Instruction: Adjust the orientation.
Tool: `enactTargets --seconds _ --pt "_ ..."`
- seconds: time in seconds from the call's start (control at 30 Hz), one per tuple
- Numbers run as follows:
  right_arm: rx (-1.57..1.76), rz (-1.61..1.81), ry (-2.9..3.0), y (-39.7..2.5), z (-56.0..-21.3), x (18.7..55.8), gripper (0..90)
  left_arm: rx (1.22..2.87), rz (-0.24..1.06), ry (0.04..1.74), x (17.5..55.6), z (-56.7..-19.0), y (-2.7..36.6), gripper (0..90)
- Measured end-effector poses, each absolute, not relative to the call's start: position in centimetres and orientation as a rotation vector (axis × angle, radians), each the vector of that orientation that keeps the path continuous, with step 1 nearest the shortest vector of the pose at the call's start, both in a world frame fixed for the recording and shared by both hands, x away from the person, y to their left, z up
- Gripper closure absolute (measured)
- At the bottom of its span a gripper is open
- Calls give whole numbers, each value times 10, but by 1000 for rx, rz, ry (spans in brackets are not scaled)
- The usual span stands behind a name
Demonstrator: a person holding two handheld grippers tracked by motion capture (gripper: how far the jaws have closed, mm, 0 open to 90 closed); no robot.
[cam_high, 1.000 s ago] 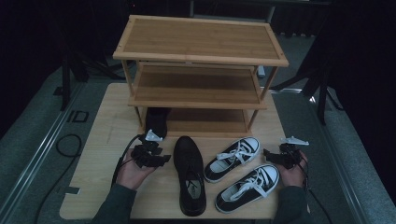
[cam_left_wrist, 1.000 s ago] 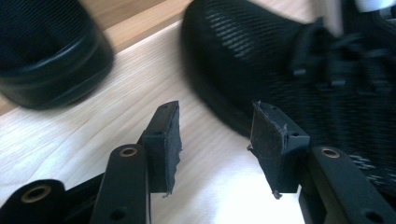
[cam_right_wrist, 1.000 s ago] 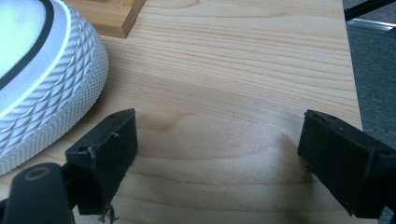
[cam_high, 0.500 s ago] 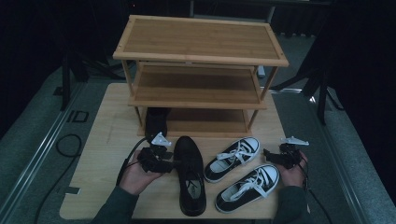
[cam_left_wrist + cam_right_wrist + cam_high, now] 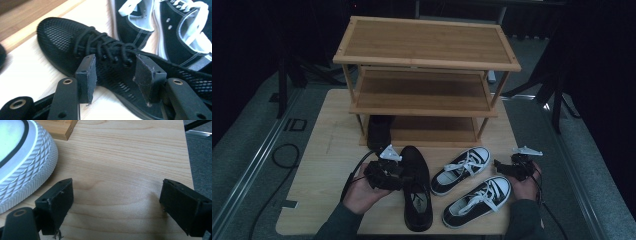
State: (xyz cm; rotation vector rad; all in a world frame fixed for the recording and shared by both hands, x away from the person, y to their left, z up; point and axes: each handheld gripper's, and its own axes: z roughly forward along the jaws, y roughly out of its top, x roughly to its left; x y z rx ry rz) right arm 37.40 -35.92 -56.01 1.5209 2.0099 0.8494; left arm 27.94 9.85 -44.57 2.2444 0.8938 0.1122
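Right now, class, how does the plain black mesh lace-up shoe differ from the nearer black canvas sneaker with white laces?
The black mesh shoe has black laces and sits between the left gripper's open jaws; the black canvas sneaker has white laces and sole and lies ungripped. Both rest on the wooden table.

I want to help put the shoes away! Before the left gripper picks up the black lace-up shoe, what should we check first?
1. Left gripper open around the black shoe: ok, a jaw on each side.
2. Pads touching the shoe: cannot tell.
3. Laces clear of the jaws: ok, they lie just beyond the pads.
4. Room on the bottom shelf beside the other black shoe: ok.
5. Right gripper out of the way: ok, open over bare table.
6. Sneakers clear of the lift: cannot tell, they lie close.
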Motion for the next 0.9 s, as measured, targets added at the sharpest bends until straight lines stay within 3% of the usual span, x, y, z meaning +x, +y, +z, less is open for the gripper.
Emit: enactTargets --seconds 0.57,0.7,0.9 --pt "1521 849 2010 -359 -560 374 118 2324 88 905 276 -455 80 523" --pt "1521 850 2010 -359 -560 374 118 2344 83 886 276 -453 82 635" --pt "1521 849 2010 -359 -560 374 118 2381 189 912 279 -450 92 795"
